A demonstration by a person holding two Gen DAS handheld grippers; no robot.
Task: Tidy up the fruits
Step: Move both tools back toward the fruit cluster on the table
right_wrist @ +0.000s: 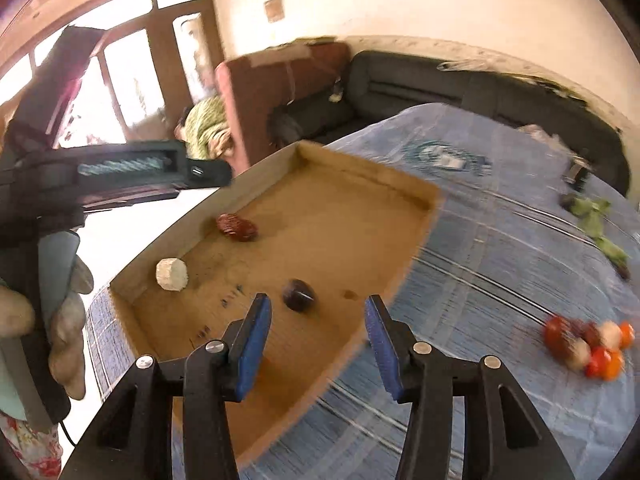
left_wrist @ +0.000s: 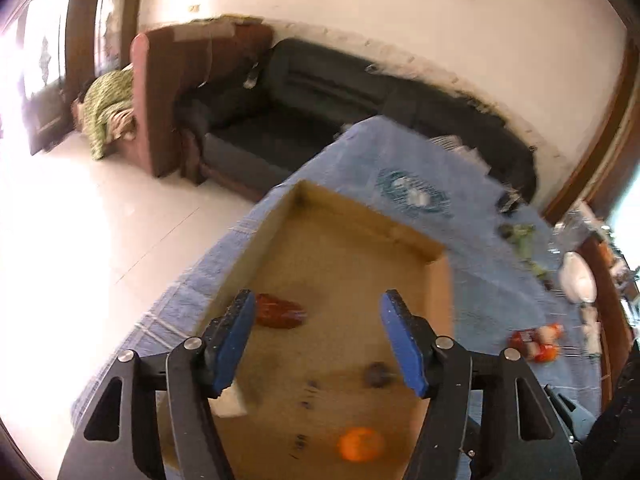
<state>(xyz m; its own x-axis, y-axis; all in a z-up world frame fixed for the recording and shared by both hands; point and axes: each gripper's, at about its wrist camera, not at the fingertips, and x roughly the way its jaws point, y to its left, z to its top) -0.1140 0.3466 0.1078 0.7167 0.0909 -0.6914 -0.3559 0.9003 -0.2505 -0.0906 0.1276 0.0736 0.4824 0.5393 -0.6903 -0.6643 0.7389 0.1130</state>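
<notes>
A table draped in a blue striped cloth (right_wrist: 500,240) carries a shallow brown cardboard tray (right_wrist: 430,216) set near its left edge. Above the tray hang the left gripper (left_wrist: 318,338) and right gripper (right_wrist: 318,346), both with blue-padded jaws spread wide and holding nothing. Well to the right on the cloth waits a blurred cluster of red, orange and pale fruits (right_wrist: 586,344). Inside the tray lie a dark red oblong fruit (right_wrist: 237,227), a pale cream chunk (right_wrist: 172,274), a small orange fruit (left_wrist: 361,444) and a dark purple round fruit (right_wrist: 299,294). The work appears to be mid-sorting; the next move likely calls for swinging the right gripper out to the cluster and closing on a single piece.
</notes>
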